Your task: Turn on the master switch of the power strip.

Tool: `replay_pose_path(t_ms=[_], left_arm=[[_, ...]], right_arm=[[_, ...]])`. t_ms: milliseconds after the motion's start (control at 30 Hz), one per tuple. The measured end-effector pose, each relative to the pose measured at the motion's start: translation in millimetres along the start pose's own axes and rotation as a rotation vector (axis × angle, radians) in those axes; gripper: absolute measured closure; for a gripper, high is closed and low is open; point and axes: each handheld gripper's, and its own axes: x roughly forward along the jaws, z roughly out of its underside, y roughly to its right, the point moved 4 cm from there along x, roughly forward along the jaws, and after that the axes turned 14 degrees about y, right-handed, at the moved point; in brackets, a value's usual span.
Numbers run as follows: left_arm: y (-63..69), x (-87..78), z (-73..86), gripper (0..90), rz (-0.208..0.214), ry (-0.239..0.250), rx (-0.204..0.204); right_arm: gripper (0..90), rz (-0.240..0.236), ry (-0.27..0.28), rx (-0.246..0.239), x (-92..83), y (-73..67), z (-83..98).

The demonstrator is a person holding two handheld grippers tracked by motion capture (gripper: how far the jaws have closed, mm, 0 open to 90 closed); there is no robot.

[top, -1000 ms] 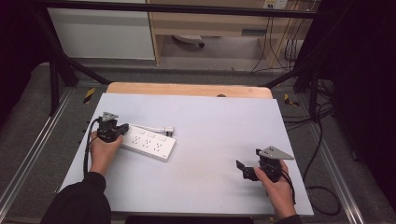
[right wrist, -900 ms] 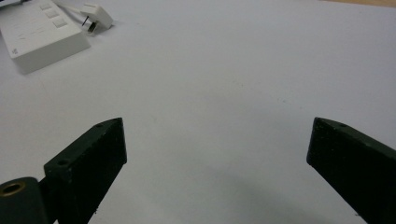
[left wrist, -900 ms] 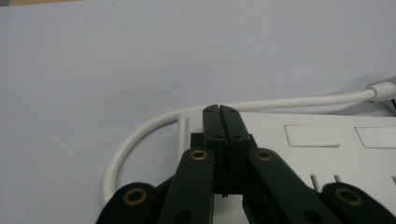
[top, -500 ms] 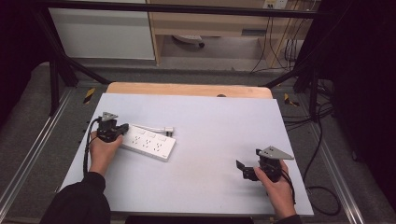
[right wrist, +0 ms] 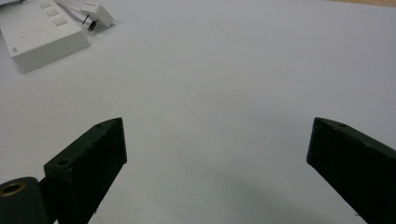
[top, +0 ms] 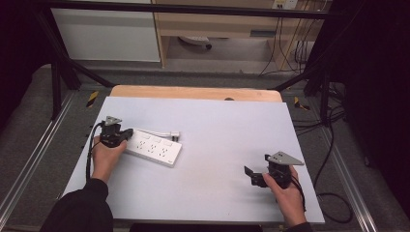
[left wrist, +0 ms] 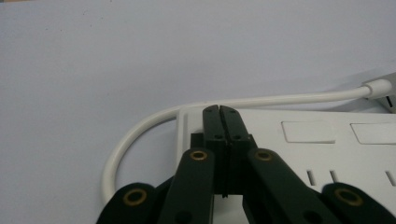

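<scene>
High view – power strip (top: 154, 150): lay flat left of centre on the table (top: 222, 140), its white cable (top: 153, 132) running along its far edge to the plug (top: 174, 136).
High view – left gripper (top: 126, 133): sat at the strip's left end, where it was a second before.
High view – right gripper (top: 251, 177): rested lower right, well apart from the strip, likewise unmoved.
Left gripper view – jaws: pressed together, tips over the strip's end, pinching nothing; the cable looped just behind.
Right gripper view – jaws: spread wide over bare table; strip in the upper left corner.
Change: none seen; the work looked paused, the strip ungrasped.
</scene>
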Motion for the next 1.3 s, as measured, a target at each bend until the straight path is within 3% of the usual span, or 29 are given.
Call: replay_pose_path(t_ms=[1300], left_arm=[[2.7, -3.1, -0.2, 90.0, -0.01, 0.035, 0.001]], right_arm=[[5.2, 0.004, 0.004, -0.001, -1.1, 1.9, -1.0]])
